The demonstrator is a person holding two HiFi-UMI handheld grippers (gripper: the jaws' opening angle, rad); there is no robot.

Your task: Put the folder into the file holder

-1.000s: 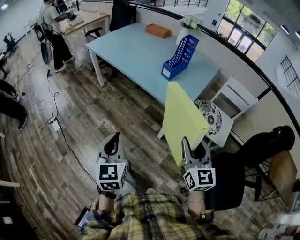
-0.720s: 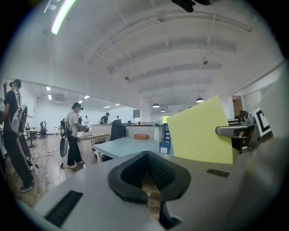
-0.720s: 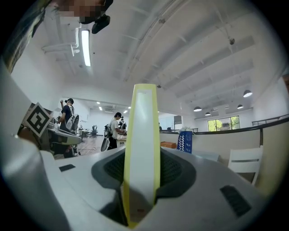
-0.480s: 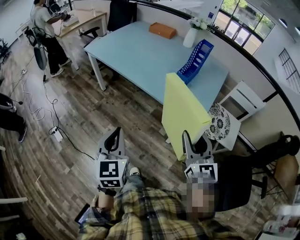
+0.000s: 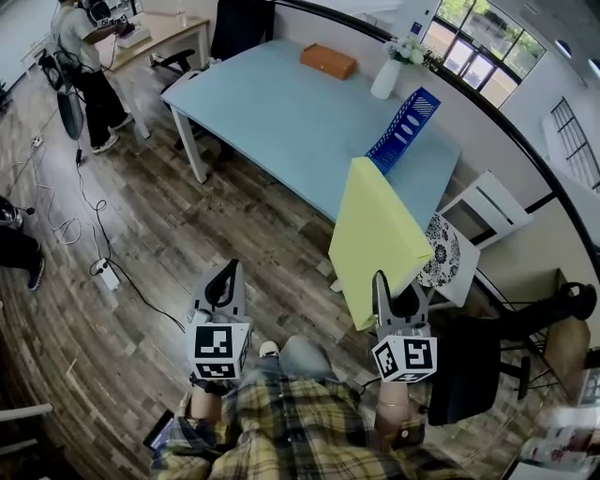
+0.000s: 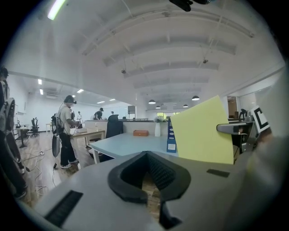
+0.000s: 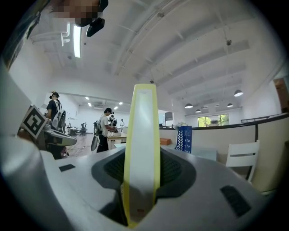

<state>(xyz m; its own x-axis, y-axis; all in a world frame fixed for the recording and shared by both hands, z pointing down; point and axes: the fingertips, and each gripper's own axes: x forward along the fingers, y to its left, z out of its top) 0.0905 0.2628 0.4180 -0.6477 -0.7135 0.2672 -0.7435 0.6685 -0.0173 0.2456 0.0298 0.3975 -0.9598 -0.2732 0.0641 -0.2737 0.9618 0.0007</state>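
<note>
Blue table (image 5: pixel 281 112), wood floor (image 5: pixel 262 244), yellow folder (image 5: pixel 380 234)

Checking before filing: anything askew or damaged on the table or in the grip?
Nothing stands out: the blue file holder stands upright on the table, and the yellow folder sits flat in the right hand-held gripper.

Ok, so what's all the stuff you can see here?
table: one, light blue, ahead
file holder: one, blue, on the table
box: one, orange, table's far end
vase: one, white, on the table
folder: one, yellow, in the right claw
chair: one, white, beside the table
office chair: one, black, near right
person: one clear, dark trousers, at a far desk
power strip: one, white, on the floor
left claw: one, grey, empty
right claw: one, grey, gripping the folder
</note>
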